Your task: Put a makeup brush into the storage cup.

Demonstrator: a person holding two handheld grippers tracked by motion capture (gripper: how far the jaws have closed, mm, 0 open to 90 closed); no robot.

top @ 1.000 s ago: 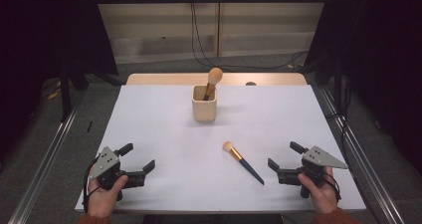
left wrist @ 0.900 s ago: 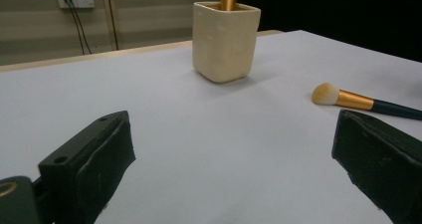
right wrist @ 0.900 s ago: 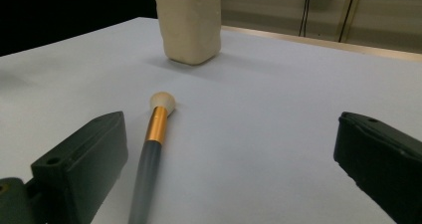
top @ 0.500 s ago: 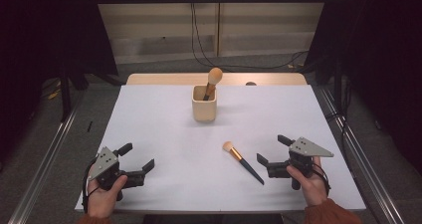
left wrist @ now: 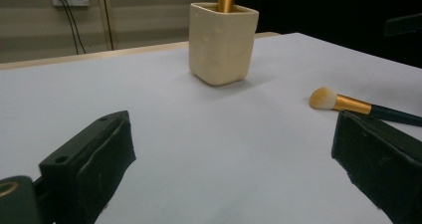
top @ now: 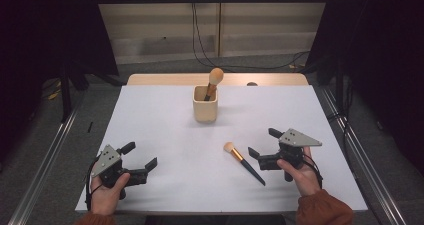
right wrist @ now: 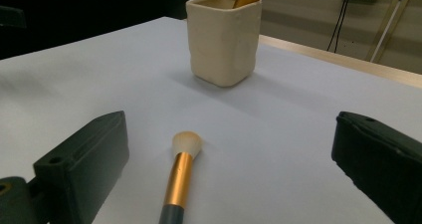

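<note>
Right gripper [top: 260,142] is what we bring toward the makeup brush [top: 243,162], its jaws spread wide and holding nothing; in the right gripper view the brush [right wrist: 178,184] lies on the table between the two black jaws, bristle head pointing away toward the cup. Our left gripper [top: 142,156] rests near the front left corner of the white table [top: 150,115], jaws also wide apart and empty, well apart from the brush. The cream ceramic cup [top: 205,104] stands farther back near the middle, with a second brush [top: 213,82] leaning in it, bristles up.

We judge the lying brush to be light and stiff along its handle, with a smooth gold ferrule [right wrist: 176,181] and dark handle [top: 252,172] that could slip or roll under the jaws. The bristle tuft [top: 228,147] is soft and would deform, so we would not pinch there. We would take hold across the ferrule or just behind it on the handle, low to the table, closing gently
</note>
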